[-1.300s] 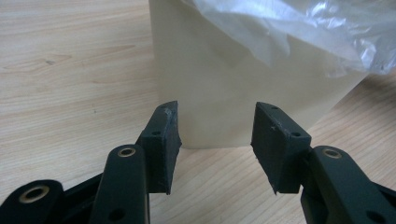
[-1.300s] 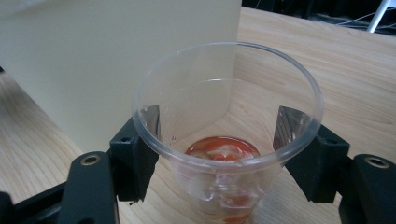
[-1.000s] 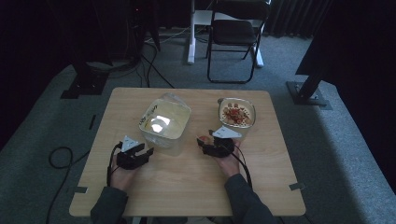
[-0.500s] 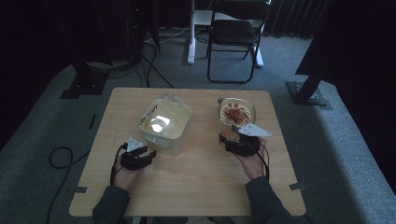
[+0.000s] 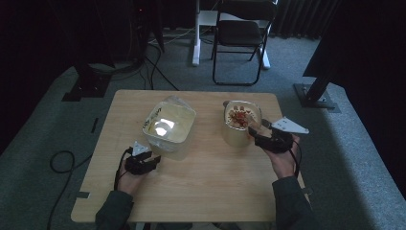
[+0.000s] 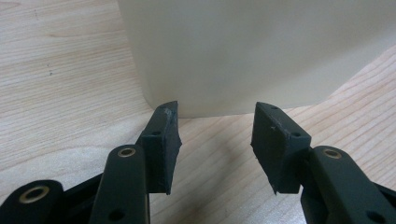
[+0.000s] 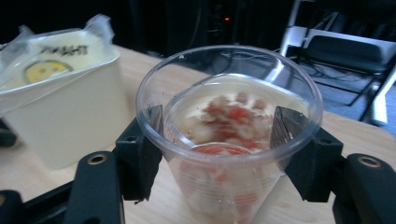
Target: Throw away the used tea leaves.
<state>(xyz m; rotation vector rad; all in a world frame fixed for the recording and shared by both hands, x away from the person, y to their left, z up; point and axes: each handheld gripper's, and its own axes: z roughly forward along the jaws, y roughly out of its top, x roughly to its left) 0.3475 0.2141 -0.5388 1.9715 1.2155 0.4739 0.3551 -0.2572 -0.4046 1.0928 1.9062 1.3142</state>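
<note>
The right tool, jaws just closing, clamped the clear plastic cup; its contents blurred. The left tool gaped before the cream tub.

Both tools are matte black. The left tool has thick rubbery pads on arms with brass-ringed holes. The right tool carries a grey three-cornered plate; a black cable trails from each. Dark sleeves cover both forearms.
</note>
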